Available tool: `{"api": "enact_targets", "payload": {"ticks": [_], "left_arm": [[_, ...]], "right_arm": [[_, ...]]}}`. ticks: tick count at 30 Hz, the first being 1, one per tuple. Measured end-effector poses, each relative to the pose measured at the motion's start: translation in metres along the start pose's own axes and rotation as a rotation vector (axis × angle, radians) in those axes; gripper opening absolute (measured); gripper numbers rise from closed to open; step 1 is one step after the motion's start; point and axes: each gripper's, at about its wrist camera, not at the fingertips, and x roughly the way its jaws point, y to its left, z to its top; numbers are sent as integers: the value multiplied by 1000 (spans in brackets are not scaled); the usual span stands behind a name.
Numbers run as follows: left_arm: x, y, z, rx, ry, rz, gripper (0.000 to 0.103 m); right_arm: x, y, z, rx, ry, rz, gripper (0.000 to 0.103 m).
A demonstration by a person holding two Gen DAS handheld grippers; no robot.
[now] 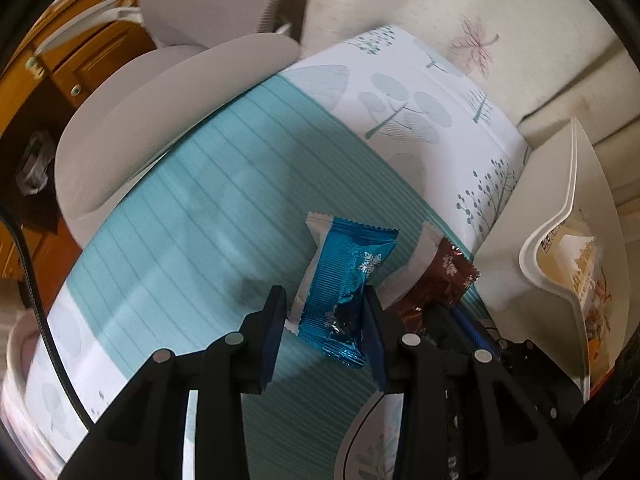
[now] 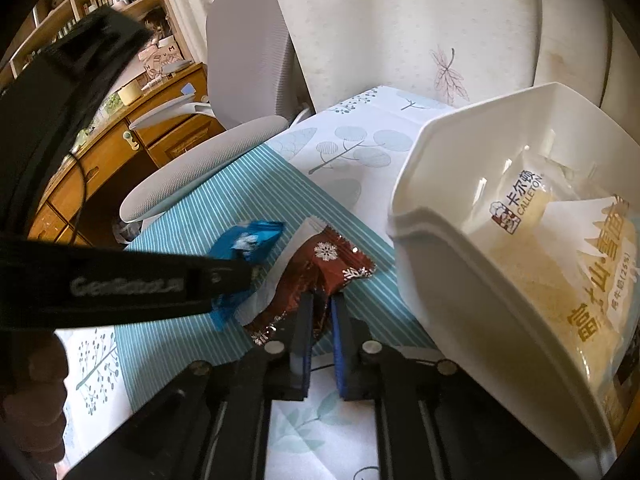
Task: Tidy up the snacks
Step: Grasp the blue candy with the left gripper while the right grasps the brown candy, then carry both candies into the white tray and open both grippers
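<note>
Left gripper point(image 1: 325, 300) narrowed onto blue snack packet point(image 1: 347, 280), pads pressing its sides, packet on the striped surface point(image 1: 180, 240). Right gripper point(image 2: 320, 312) nearly closed, pinching the edge of brown snack packet point(image 2: 320, 268) just beside the blue one. White bin point(image 2: 460, 280) at right holds a cream-coloured bread bag point(image 2: 560, 260).

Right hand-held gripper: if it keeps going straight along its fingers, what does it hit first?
The right hand-held gripper is already shut on the red snack packet; pushed on, it would probably press packet into the striped tablecloth, though depth is unclear.
</note>
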Motion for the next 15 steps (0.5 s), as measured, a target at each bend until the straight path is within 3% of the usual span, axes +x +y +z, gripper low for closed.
{"api": "enact_targets", "payload": {"ticks": [8,15], "left_arm": [[-22,24,-37,-142,-6,29,35],[-57,37,-104,-293,-25,45,35]], "right_arm": [[-3,1,3,17,46,54,4],[-27,12,-4,-26,77,98,3]]}}
